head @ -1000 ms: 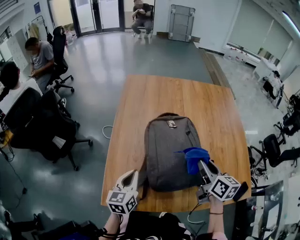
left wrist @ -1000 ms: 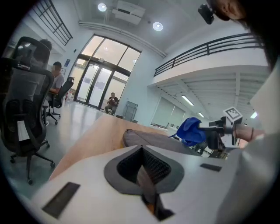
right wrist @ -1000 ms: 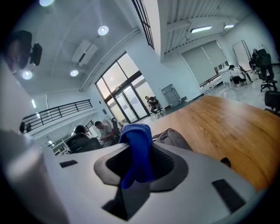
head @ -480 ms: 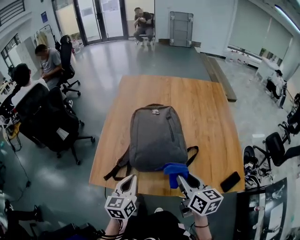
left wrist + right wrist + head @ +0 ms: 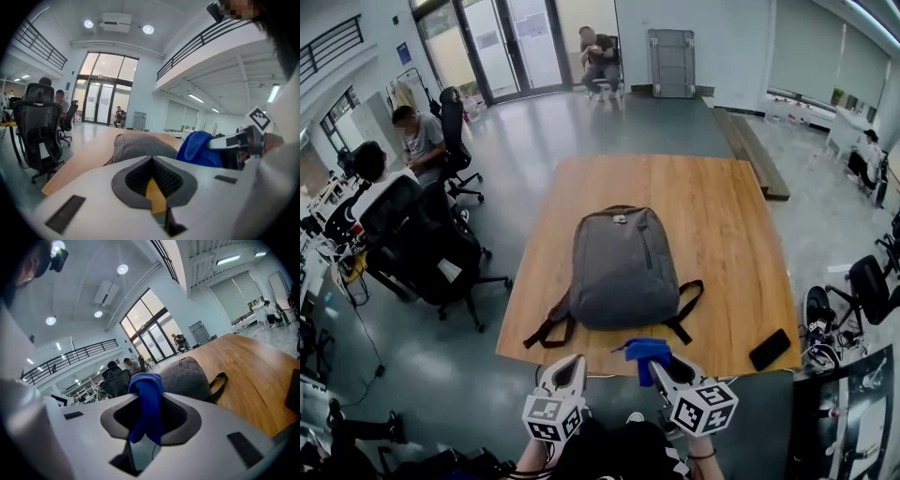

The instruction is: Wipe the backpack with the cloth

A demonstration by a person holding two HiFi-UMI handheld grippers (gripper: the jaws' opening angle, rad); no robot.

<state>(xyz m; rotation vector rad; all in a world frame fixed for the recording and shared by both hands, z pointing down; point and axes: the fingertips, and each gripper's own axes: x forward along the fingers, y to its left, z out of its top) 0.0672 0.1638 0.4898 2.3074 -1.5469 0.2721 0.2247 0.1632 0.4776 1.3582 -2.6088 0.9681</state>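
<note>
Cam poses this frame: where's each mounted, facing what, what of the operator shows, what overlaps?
Head view: on the person's head, steeply down on table, backpack, phone; left gripper, right gripper and dark clothing at the bottom edge.
Left gripper view: on the left gripper, along its shut, empty jaws toward the glass doors; white top at right.
Right gripper view: on the right gripper, along jaws clamped on the blue cloth, toward the same doors; white top at left.
Shared: both gripper views show the backpack; the left one also catches cloth and right gripper.

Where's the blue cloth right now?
The blue cloth is pinched in the right claw, low in the middle of the head view. It is at the near edge of the table, just below the backpack.
</note>
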